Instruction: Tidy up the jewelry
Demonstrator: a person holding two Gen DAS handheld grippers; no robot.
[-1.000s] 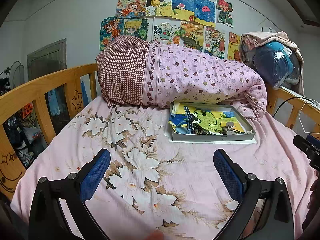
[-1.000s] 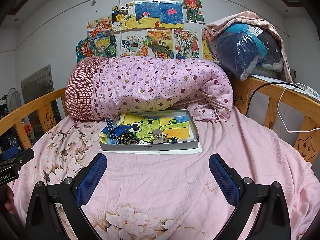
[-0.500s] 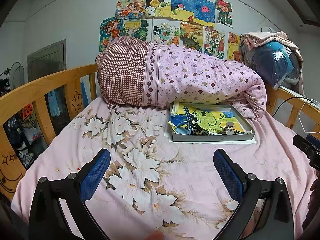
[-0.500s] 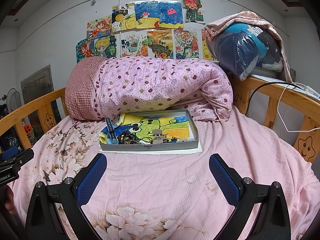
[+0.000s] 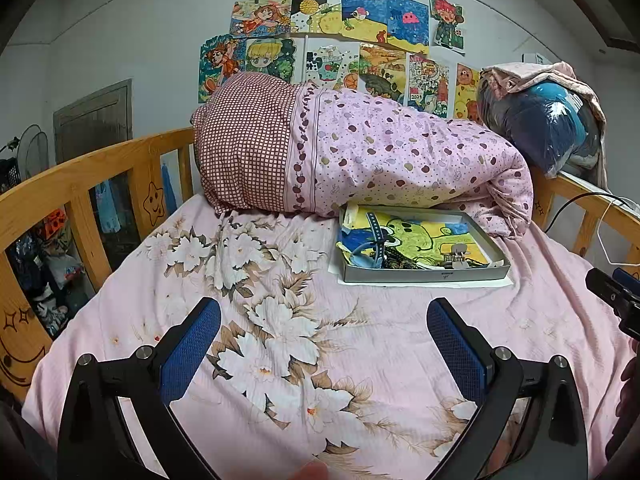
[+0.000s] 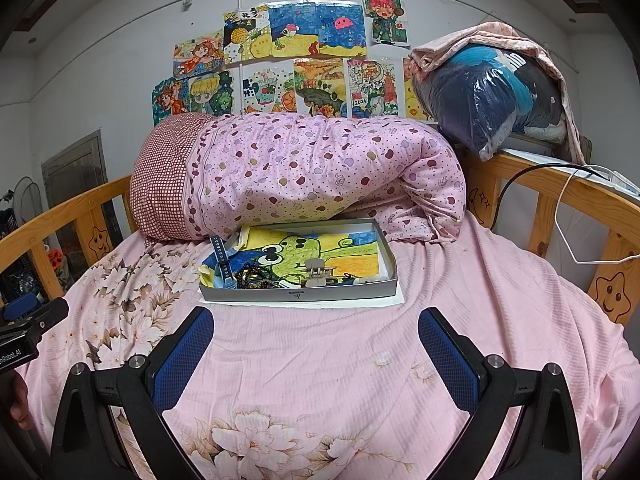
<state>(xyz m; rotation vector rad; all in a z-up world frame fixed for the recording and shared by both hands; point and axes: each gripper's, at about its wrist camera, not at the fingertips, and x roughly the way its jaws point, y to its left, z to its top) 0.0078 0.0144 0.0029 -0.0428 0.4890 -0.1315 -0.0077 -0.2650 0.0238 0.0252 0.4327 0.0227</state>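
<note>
A shallow grey tray (image 6: 298,295) lined with a cartoon frog drawing sits on the pink bed, ahead of my right gripper (image 6: 316,322). Inside it lie a blue watch strap (image 6: 223,262), dark beaded strings (image 6: 256,279) and a beige hair claw (image 6: 318,270). In the left wrist view the same tray (image 5: 426,275) is ahead and to the right of my left gripper (image 5: 324,316). Both grippers hover open over the bedsheet, short of the tray, with nothing between their blue pads.
A rolled pink dotted quilt (image 6: 312,172) lies right behind the tray. Wooden bed rails (image 5: 80,196) run along both sides. A plastic-wrapped bundle (image 6: 492,96) sits at the back right, with cables (image 6: 568,216) hanging over the right rail. White paper (image 6: 396,300) lies under the tray.
</note>
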